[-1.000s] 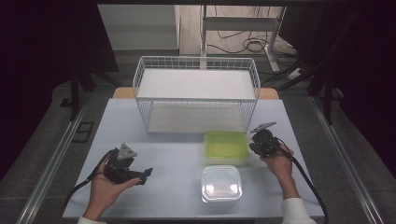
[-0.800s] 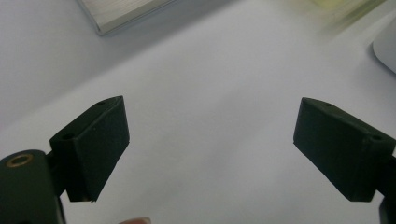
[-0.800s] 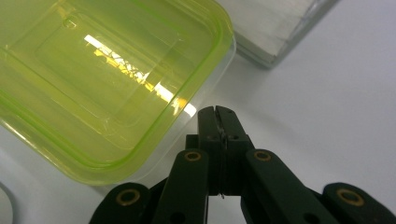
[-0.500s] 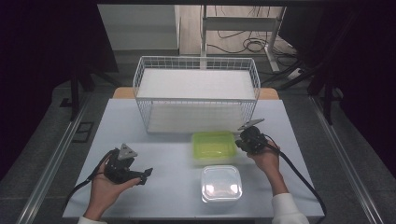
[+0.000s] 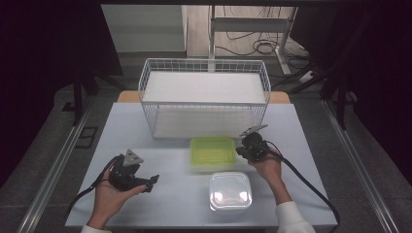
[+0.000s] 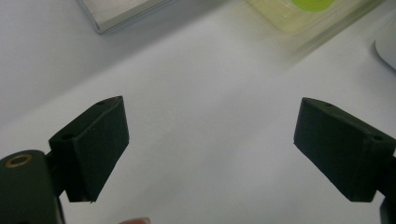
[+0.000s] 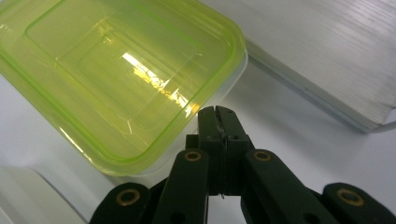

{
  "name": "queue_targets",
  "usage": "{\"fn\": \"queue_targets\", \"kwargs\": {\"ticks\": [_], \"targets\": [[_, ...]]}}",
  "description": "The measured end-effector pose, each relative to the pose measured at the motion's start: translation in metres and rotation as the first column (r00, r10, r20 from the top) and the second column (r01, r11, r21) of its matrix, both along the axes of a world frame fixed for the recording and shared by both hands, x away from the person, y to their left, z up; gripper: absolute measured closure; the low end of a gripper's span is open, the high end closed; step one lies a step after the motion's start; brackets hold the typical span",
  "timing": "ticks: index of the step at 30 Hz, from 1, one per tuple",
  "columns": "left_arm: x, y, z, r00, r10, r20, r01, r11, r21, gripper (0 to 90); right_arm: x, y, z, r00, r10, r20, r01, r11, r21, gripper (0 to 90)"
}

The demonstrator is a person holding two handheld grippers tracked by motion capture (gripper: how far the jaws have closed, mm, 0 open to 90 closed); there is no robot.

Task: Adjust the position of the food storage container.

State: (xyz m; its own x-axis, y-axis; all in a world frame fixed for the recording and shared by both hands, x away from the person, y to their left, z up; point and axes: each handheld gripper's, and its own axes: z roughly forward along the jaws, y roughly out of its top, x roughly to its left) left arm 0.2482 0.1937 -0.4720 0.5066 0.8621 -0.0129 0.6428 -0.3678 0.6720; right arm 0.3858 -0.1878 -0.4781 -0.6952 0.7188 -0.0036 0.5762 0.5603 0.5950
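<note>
At table's left, my left gripper (image 5: 148, 183) rests low in my hand, its jaws standing wide apart over bare tabletop with nothing between them. Centre: green container (image 5: 213, 152) just in front of the wire basket (image 5: 204, 104), clear lidded box (image 5: 230, 191) nearer me. Right: my right gripper (image 5: 241, 151), jaws pressed together, their tips at the green container's rim, pinching its edge.

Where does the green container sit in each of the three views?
High view: green container at table centre, before the wire basket.
Left gripper view: its blurred corner at the top edge.
Right gripper view: upper left, by the right gripper.
Shared landmark: the basket's white floor.
</note>
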Motion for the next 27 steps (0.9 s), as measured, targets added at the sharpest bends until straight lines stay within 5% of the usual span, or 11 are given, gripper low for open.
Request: {"fn": "queue_targets", "kwargs": {"ticks": [14, 19, 21, 24, 27], "targets": [[0.0, 0.0, -0.001, 1.0, 0.0, -0.003, 0.0, 1.0, -0.001, 9.8, 0.0, 0.014, -0.004, 0.9996, 0.029, 0.001, -0.029, 1.0, 0.001, 89.1], [0.0, 0.001, 0.0, 0.9999, 0.013, -0.007, -0.013, 0.9992, -0.038, 9.3, -0.007, 0.003, 0.011, 0.9989, -0.001, 0.048, 0.002, 1.0, -0.02, 88.7], [0.0, 0.003, 0.001, 0.9998, 0.019, -0.002, -0.019, 0.9985, -0.05, 9.4, -0.011, -0.004, 0.018, 0.9983, -0.019, 0.056, 0.018, 1.0, 0.019, 87.1], [-0.001, 0.006, 0.003, 0.9998, 0.021, 0.005, -0.021, 0.9981, -0.057, 9.4, -0.017, -0.013, 0.025, 0.9969, -0.046, 0.064, 0.042, 0.997, 0.063, 77.4], [-0.003, 0.01, 0.005, 0.9997, 0.023, 0.01, -0.023, 0.9978, -0.063, 9.5, -0.022, -0.017, 0.032, 0.9946, -0.08, 0.066, 0.074, 0.993, 0.095, 55.8]]}}
